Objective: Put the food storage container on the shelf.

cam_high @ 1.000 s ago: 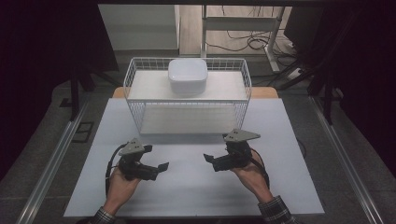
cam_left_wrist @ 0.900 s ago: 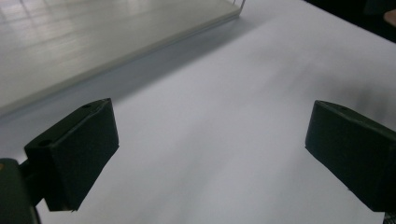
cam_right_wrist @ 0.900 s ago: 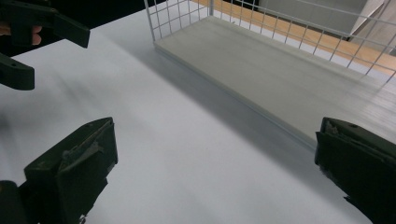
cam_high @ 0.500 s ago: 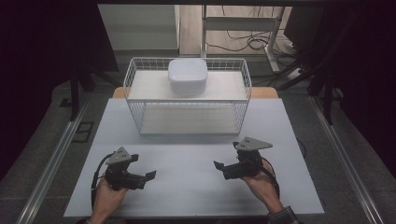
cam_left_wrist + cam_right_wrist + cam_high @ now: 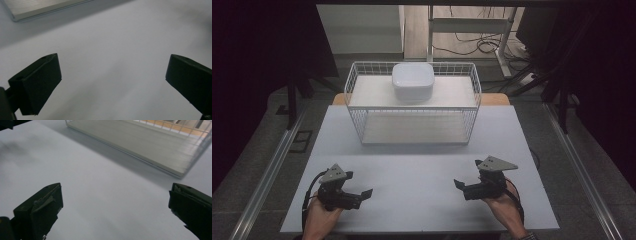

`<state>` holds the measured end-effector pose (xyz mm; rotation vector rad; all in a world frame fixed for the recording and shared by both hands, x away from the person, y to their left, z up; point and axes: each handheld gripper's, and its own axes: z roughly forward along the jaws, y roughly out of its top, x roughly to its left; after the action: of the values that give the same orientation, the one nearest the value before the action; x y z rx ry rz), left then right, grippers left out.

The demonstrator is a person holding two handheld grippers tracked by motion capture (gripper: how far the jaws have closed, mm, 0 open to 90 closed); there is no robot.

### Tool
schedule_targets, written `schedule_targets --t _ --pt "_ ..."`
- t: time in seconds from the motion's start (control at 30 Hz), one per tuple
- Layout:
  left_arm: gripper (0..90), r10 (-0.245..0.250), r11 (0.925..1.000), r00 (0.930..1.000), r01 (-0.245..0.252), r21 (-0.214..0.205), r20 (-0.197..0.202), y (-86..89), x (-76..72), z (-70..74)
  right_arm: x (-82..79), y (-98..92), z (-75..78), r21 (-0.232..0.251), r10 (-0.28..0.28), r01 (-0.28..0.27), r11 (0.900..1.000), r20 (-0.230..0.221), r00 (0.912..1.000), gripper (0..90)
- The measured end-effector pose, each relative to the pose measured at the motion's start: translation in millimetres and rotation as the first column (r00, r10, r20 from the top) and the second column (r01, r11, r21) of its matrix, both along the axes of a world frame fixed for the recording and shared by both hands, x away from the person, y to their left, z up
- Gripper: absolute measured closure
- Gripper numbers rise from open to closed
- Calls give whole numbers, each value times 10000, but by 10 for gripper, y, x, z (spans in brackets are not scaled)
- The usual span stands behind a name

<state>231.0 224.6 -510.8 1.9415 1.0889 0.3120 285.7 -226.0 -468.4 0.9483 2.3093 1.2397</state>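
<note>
My left tool (image 5: 362,194) and right tool (image 5: 460,186) rest low near the tabletop's (image 5: 422,175) front edge, jaws spread and empty, well apart from the white bowl (image 5: 413,81) atop the wire basket (image 5: 412,107), probably staged before reaching.

Right gripper (image 5: 115,212) jaws wide apart, empty, over white table (image 5: 100,190); wire basket (image 5: 150,147) corner ahead, upper right.
</note>
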Motion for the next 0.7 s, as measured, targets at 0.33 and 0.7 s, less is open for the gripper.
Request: schedule_targets --t 0.33,0.7 --pt "0 352 9988 9992 -346 343 -167 99 -92 -112 -77 -257 -109 -63 -646 645 9979 -243 9976 0" --pt "0 268 9974 9973 -221 687 -678 92 -142 -241 -186 -434 -266 -343 -1169 1147 9928 -715 9906 0"
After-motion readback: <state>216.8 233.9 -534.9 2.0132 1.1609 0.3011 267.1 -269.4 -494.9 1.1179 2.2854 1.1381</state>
